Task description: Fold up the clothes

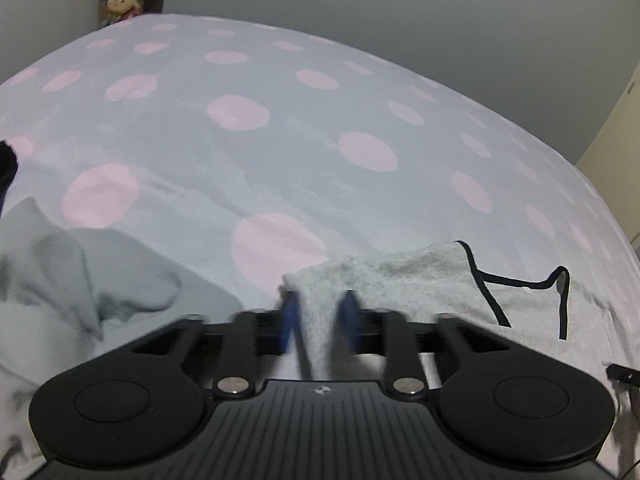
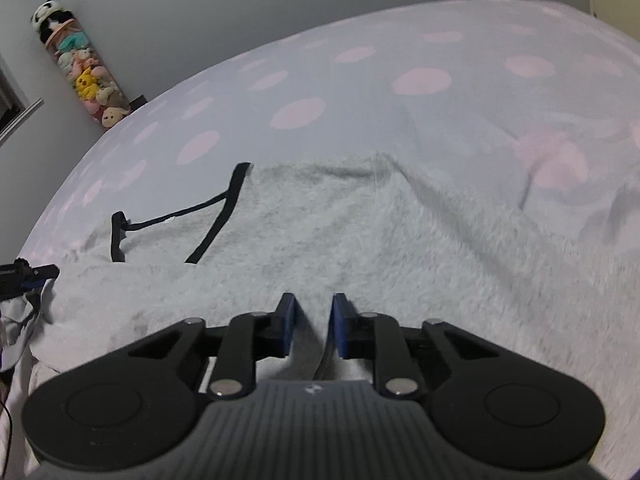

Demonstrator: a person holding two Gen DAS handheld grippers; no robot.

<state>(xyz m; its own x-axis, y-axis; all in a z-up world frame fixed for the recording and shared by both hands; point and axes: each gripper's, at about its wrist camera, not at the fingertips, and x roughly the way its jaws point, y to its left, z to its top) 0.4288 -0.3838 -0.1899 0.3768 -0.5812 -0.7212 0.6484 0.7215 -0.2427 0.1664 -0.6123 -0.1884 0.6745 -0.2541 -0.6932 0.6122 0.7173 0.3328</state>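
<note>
A fold of the fuzzy grey garment (image 1: 316, 320) is pinched between the narrow jaws of the left gripper (image 1: 318, 316). Its edge is likewise held in the right gripper (image 2: 312, 324). Beyond both jaws the garment is spread over the dotted bedspread (image 1: 280, 120), black trim (image 2: 216, 216) to the left.

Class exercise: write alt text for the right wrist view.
The right gripper pinches a fold of fuzzy pale grey garment with black trim, spread on a grey bedspread with pink dots. A tube of plush toys stands by the wall.
</note>
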